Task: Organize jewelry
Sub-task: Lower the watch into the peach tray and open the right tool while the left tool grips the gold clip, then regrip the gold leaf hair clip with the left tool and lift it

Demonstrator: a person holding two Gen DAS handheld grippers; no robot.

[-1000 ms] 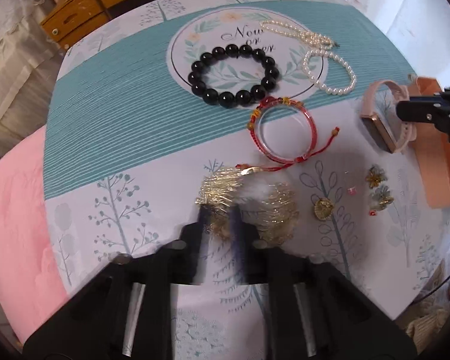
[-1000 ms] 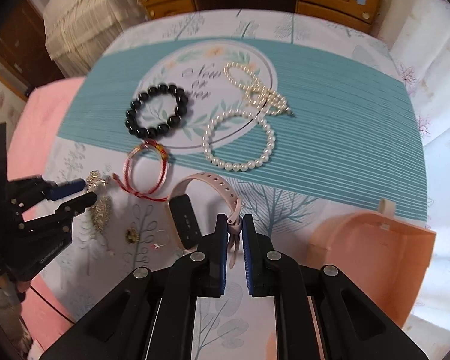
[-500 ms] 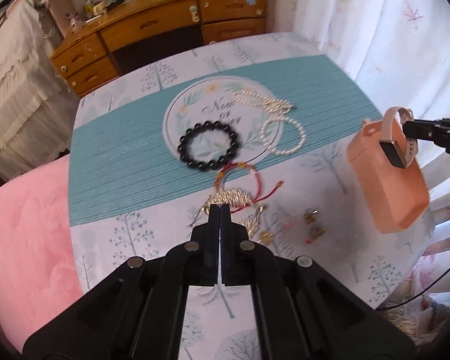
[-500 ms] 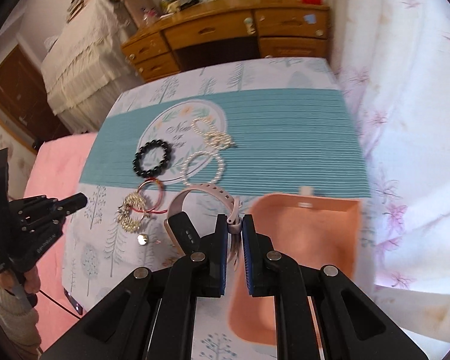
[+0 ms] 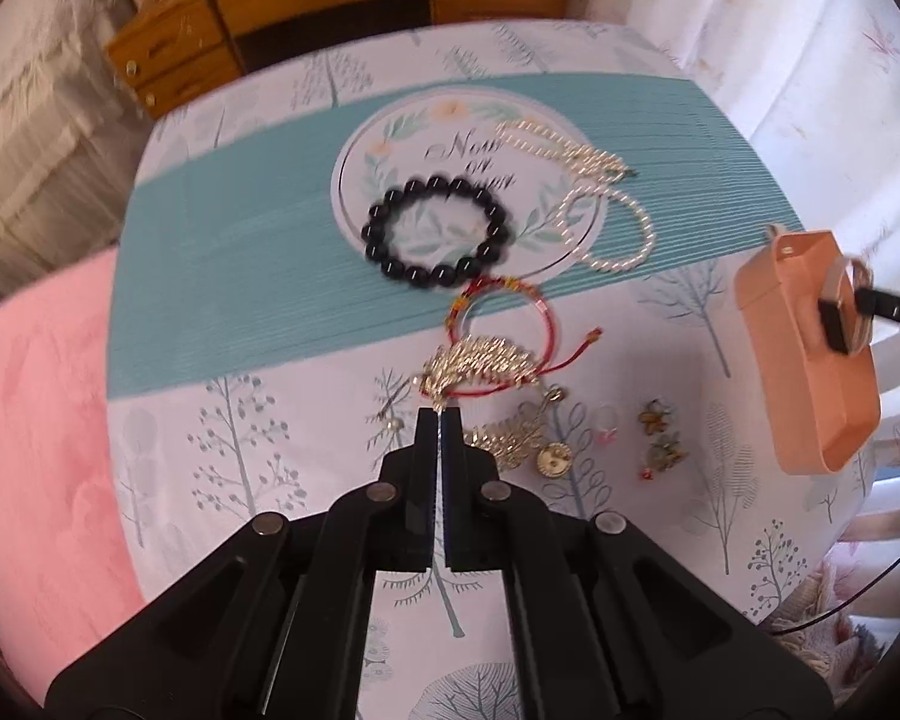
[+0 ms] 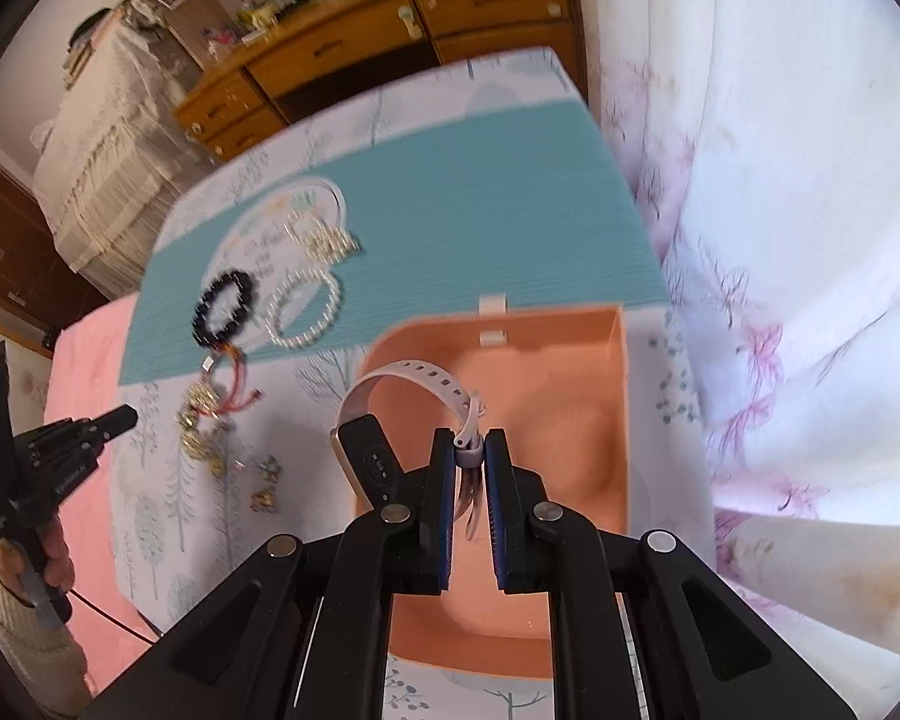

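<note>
My right gripper (image 6: 470, 441) is shut on the strap of a pink smartwatch (image 6: 390, 414) and holds it above the open peach jewelry box (image 6: 570, 360). The box (image 5: 810, 372) and watch (image 5: 837, 312) also show at the right in the left wrist view. My left gripper (image 5: 438, 417) is shut and holds a gold tasselled piece (image 5: 480, 366) hanging just past its tips, above the cloth. A black bead bracelet (image 5: 435, 231), a red cord bracelet (image 5: 498, 318), a pearl bracelet (image 5: 609, 228) and a pearl necklace (image 5: 564, 147) lie on the tablecloth.
Another gold tassel piece (image 5: 510, 438), a gold pendant (image 5: 553, 459), a small ring (image 5: 606, 420) and two flower earrings (image 5: 660, 432) lie near the left gripper. A pink blanket (image 5: 36, 420) lies left, a wooden dresser (image 5: 342, 0) behind, white curtains (image 6: 780, 240) right.
My right gripper has carried the watch from beside the box to above its inside. My left gripper has closed on the gold tassel piece and lifted it off the cloth.
</note>
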